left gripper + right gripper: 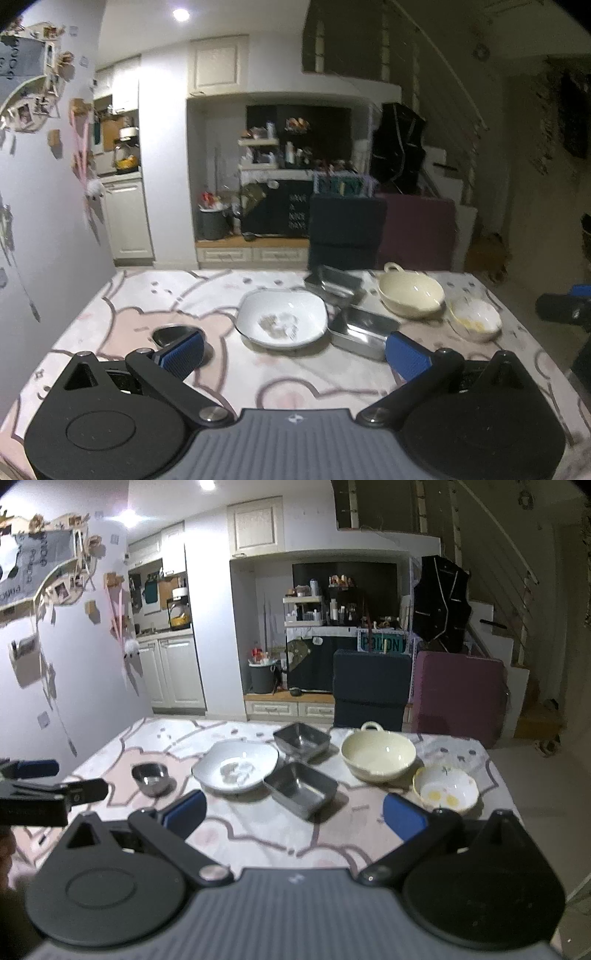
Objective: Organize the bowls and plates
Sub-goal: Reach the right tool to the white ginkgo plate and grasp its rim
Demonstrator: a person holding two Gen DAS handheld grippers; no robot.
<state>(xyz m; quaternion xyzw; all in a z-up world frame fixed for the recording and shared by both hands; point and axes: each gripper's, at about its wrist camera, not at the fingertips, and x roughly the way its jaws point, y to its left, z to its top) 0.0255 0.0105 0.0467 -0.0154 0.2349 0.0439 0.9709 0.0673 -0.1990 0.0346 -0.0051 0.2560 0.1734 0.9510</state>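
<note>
1. Plates and bowls are sitting spread over the worktop (258, 834), which is wearing a pink and white cartoon cloth.
2. In the right wrist view a white plate (236, 768) with pale residue is lying near the centre, at about 12 o'clock from the right gripper (293, 814).
3. A small round metal bowl (150, 777) is standing at 9 o'clock of the white plate, well apart from it.
4. A square metal bowl (302, 740) is resting at 1 o'clock of the plate, and a rectangular metal tray (301, 790) is lying at 4 o'clock of it, its corner appearing to touch the plate's rim.
5. A cream bowl (377, 755) with a small loop handle is standing at 3 o'clock of the square metal bowl.
6. A small white bowl (445, 790) with yellow smears inside is sitting at 5 o'clock of the cream bowl, just beside it.
7. The right gripper is hovering above the near edge of the worktop with its blue-padded fingers (186, 812) spread wide and grasping nothing.
8. The left gripper (295, 354) is likewise hovering low over the worktop, its fingers (183, 352) released and empty; the white plate (282, 317) is lying straight ahead at 12 o'clock between them.
9. In the right wrist view the left gripper (48, 786) is showing at 9 o'clock, at the frame's edge.
</note>
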